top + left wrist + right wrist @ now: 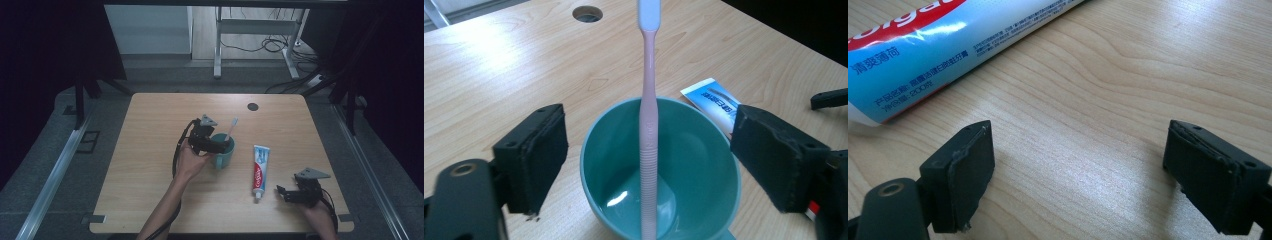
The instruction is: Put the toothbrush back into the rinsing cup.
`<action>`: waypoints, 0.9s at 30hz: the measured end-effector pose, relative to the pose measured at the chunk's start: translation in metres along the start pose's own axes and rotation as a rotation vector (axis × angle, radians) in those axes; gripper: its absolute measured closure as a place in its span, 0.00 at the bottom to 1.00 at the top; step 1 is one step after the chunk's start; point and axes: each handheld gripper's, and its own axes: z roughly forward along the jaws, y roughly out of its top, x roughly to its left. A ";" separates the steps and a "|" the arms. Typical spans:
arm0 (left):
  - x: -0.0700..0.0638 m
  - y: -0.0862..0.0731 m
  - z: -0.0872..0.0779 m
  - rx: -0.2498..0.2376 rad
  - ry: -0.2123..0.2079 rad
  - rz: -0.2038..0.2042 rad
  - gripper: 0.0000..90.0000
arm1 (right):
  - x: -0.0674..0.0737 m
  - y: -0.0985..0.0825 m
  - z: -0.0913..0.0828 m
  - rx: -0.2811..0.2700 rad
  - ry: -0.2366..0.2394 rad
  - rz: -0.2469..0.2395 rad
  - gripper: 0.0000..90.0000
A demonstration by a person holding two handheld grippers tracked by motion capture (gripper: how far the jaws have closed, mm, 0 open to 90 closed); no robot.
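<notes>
Left gripper (649,160): jaws wide apart, flanking the round teal ceramic cup (684,165) on either side, pads clear of its rim. A pale pink plastic toothbrush (649,125) stands in the cup, handle end at the bottom, white head up, leaning on the far rim, touching neither jaw. Right gripper (1078,175): jaws apart over bare wood, nothing between them. The blue, white and red toothpaste tube (259,170) lies flat just beyond them, between cup and right gripper. Light wooden bench (150,130) carries everything; round cable hole (252,106) near its far edge.
</notes>
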 end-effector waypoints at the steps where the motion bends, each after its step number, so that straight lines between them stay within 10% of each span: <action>1: 0.000 0.000 -0.002 -0.001 0.000 -0.002 0.16 | 0.000 0.000 0.000 0.000 0.000 0.000 0.14; 27: 0.004 -0.019 -0.031 -0.021 0.008 0.034 0.00 | 0.000 0.000 0.000 0.001 0.000 0.000 0.14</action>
